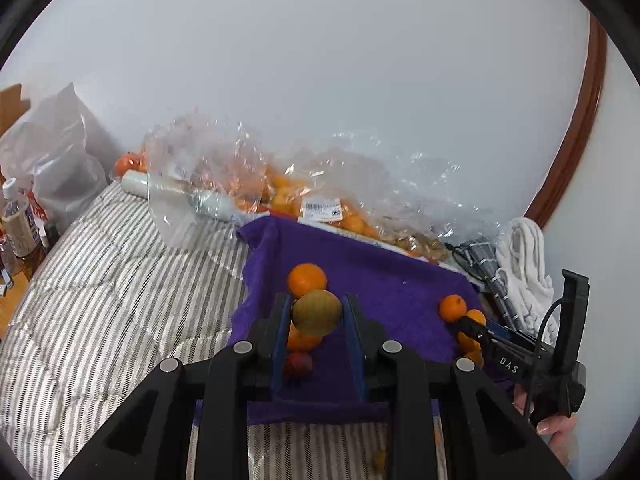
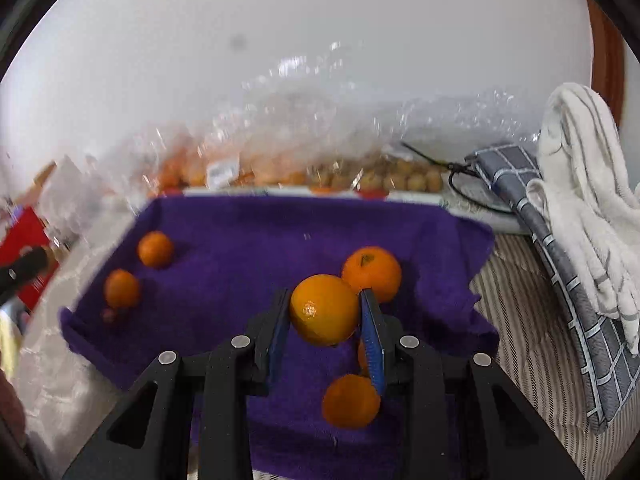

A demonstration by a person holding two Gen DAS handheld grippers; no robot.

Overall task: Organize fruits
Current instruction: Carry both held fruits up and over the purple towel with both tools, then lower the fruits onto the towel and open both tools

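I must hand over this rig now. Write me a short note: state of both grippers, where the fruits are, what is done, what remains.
Left gripper: shut on a greenish-yellow fruit, held above the purple towel.
Right gripper: shut on an orange, also above the towel.
On the towel: two oranges and a small reddish fruit on the left, three oranges on the right.
Done: several fruits laid out.
Left: place both held fruits; the bagged fruit behind is untouched.

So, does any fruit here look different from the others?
Yes. The left gripper holds a greenish-yellow fruit, unlike the oranges on the purple towel. A small dark red fruit lies among them too.
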